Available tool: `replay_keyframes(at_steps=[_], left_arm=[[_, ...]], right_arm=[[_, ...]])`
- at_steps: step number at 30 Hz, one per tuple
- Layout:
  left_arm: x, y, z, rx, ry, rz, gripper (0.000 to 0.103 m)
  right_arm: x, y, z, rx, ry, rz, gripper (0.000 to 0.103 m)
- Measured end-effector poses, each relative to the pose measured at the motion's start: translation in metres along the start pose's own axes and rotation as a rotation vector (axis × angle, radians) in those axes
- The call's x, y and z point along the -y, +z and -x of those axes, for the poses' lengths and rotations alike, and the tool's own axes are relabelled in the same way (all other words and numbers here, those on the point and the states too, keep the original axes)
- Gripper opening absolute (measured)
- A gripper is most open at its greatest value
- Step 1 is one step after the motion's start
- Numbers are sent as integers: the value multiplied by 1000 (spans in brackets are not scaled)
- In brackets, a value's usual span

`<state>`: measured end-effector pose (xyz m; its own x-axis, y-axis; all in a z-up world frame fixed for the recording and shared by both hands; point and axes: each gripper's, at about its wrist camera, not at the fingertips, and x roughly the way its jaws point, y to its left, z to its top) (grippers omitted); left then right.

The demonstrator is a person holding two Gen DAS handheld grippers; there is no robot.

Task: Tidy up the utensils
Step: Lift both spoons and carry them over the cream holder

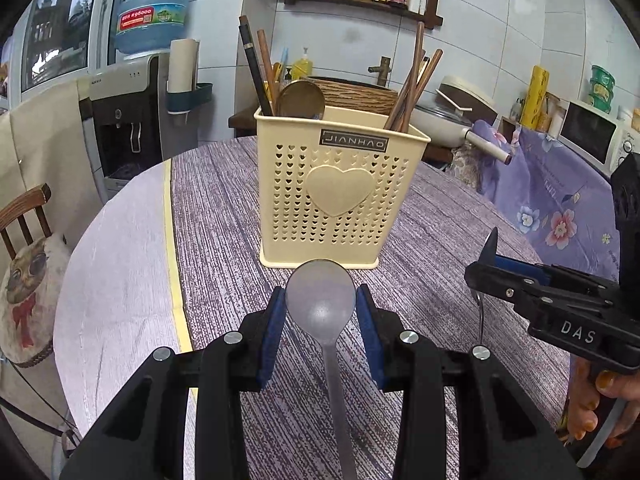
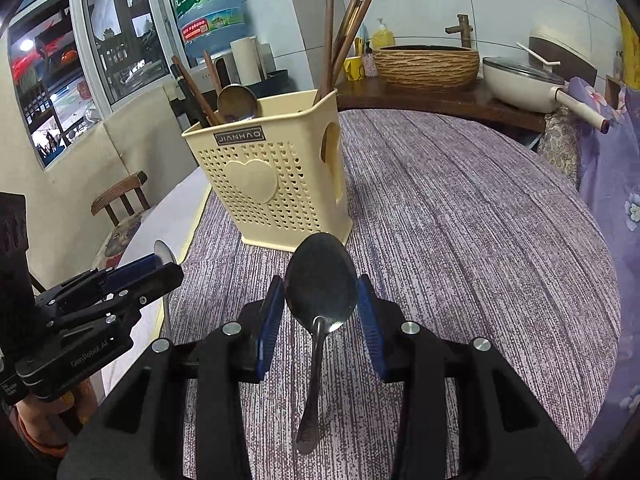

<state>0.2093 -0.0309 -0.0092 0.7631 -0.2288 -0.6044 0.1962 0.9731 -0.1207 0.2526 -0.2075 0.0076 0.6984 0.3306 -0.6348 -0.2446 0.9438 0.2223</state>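
Note:
A cream utensil holder [image 1: 340, 188] with heart-shaped holes stands on the purple tablecloth; chopsticks [image 1: 256, 68] and a ladle [image 1: 301, 99] stick out of it. My left gripper [image 1: 321, 300] is shut on the bowl of a matte grey spoon [image 1: 322, 304], handle hanging toward the camera, just in front of the holder. My right gripper [image 2: 321, 292] is shut on the bowl of a shiny dark steel spoon [image 2: 320, 284], handle drooping down. Each gripper shows in the other's view: the right gripper [image 1: 492, 256] at the right, the left gripper [image 2: 160, 264] at the left. The cream holder [image 2: 272, 176] stands just beyond.
The round table [image 1: 120, 264] has a bare pale strip at the left beside a yellow tape line. A wooden chair [image 1: 28, 208] with a cushion stands left. A flowered cloth [image 1: 560, 200], a pan [image 2: 524, 84] and a woven basin [image 2: 428, 64] lie behind and right.

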Motion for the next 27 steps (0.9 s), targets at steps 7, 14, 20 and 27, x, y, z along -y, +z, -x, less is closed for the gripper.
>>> replay_keyframes(at_steps=[7,14,20,27], left_arm=[[2,1,1,16,0,-5,36],[3,13,13,76,-9,-7,36],[8,27,19,122,-30,-17,36],[2,75,39,211,-78,4,36]], right_arm=[[-9,-1,6,29,-2,52,38],[-12,7,22,85,29,67,38],[-15,20,36,172,53,72,38],[-29,66,56,336,48,120,38]])
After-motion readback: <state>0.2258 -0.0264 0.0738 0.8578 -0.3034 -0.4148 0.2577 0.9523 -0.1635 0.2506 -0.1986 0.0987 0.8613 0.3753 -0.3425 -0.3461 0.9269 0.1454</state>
